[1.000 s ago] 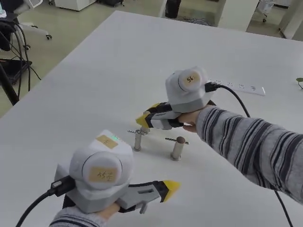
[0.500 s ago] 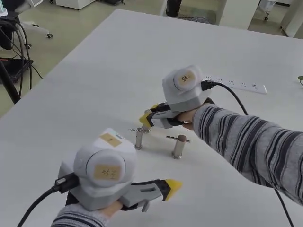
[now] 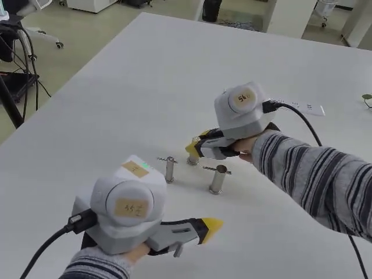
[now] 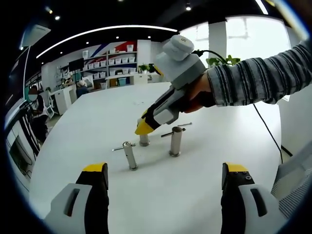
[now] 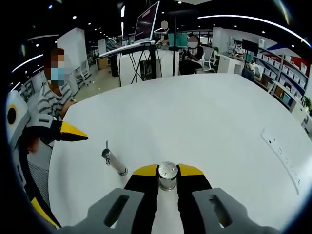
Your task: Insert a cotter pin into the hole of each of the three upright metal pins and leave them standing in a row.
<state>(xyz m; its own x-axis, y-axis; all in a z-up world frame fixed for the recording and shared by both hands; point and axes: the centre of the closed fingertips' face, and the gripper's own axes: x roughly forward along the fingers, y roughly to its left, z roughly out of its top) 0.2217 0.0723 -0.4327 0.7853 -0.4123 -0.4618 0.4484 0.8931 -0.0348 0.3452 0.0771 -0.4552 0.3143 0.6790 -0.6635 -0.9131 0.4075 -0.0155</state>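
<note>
Right tongs (image 5: 167, 170) are clenched on the upper part of a short metal pin (image 5: 167, 182), one yellow-tipped jaw on each side of it. This held pin (image 3: 192, 159) stands upright on the white desk (image 3: 139, 87). Seen from the head camera, the right tongs (image 3: 193, 150) point down and to the left at it from a hand in a striped sleeve (image 3: 314, 180).

Left tongs (image 4: 165, 168) are released, the jaws set wide apart with bare desk between them. In the head view the left tongs (image 3: 210, 225) hang near the desk's near edge, well apart from all three pins.

Two more pins stand free and upright, nearer the person than the held pin. The left pin (image 3: 170, 169) carries a cotter pin (image 3: 163, 160) crosswise through its top. The right pin (image 3: 217, 179) likewise has a cotter pin (image 3: 208, 170) across its top. The held pin sits between these two and a little behind them, so the three make a shallow triangle. Whether the held pin has a cotter pin through it, I cannot tell.

A white power strip (image 3: 299, 106) lies on the desk beyond the right hand.
</note>
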